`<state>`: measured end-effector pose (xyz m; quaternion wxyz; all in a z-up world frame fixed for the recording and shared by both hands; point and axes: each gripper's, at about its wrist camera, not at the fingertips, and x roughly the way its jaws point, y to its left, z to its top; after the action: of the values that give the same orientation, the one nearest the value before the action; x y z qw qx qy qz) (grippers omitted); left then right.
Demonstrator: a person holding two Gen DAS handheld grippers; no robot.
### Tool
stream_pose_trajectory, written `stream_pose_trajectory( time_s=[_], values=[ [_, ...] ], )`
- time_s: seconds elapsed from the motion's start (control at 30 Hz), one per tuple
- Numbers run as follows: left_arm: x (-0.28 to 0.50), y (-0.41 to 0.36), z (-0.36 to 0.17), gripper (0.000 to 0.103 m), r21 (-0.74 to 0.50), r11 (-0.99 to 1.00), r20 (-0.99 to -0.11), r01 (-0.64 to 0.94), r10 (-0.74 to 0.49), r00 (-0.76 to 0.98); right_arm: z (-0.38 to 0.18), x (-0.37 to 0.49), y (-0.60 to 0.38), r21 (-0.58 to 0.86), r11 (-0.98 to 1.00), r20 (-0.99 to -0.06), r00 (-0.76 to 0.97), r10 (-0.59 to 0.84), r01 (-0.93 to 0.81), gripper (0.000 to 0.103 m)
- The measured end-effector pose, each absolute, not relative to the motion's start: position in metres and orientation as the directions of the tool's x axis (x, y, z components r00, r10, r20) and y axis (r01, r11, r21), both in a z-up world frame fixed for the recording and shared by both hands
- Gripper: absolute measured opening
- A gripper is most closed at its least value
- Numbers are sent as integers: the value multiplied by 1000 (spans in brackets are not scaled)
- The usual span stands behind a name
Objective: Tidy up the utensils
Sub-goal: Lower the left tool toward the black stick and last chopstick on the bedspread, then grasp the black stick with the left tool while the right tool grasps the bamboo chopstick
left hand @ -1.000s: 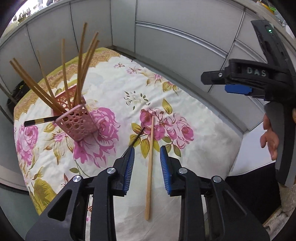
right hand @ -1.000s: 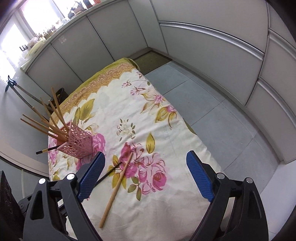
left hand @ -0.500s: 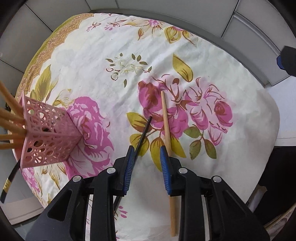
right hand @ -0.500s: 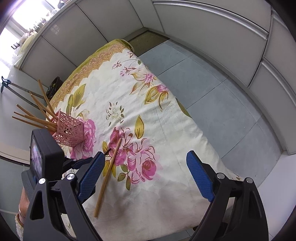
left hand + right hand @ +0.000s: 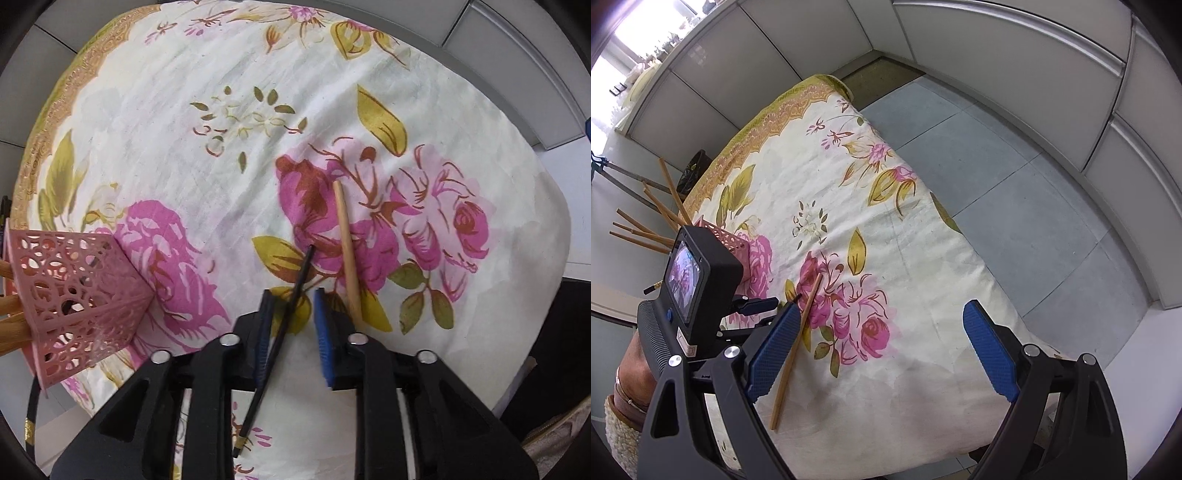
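L gripper [image 5: 293, 295]: I see jaws narrow, just been closing; black chopstick [image 5: 303, 269] between pads, not pinched.
R gripper [image 5: 882, 308]: wide; wooden chopstick [image 5: 798, 343] by its left pad.
Sticker [image 5: 685, 343]: can't read.

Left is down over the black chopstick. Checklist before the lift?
1. Black chopstick between the left gripper's pads: ok. It runs up the gap, close to one pad.
2. Pads clamped on it: not ok. The jaws have just been closing, but a gap shows on the side nearer the wooden chopstick.
3. Wooden chopstick outside the jaws: ok. It lies just beyond one pad. Whether it touches the finger: cannot tell.
4. Pink holder upright on the cloth: ok. Room left among its chopsticks: cannot tell.
5. Right gripper out of the way: ok. It is open, empty and above the cloth.
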<state>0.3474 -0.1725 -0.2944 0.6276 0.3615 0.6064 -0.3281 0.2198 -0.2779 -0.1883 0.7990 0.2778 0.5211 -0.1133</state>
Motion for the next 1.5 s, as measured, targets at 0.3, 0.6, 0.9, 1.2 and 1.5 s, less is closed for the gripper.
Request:
stream_pose_trajectory(
  time_s=[0.3, 0.6, 0.9, 1.2, 1.5],
  values=[
    [335, -132, -290, 3, -34, 667, -987, 745, -138, 79, -210, 242, -250, 286, 854, -926, 356, 129, 435, 87],
    [293, -61, -254, 3, -81, 759, -940, 646, -275, 204, -250, 288, -195, 242, 878, -956, 254, 144, 414, 64],
    [263, -34, -208, 3, -80, 778, -880, 623, -349, 322, -274, 319, -175, 93, 885, -976, 216, -9, 457, 48],
    [254, -25, -195, 3, -65, 783, -860, 619, -359, 364, -273, 321, -150, -56, 914, -943, 280, -181, 402, 11],
    [260, -17, -181, 3, -111, 808, -823, 578, -401, 403, -267, 289, -158, 55, 912, -923, 370, -109, 406, 5]
  ],
)
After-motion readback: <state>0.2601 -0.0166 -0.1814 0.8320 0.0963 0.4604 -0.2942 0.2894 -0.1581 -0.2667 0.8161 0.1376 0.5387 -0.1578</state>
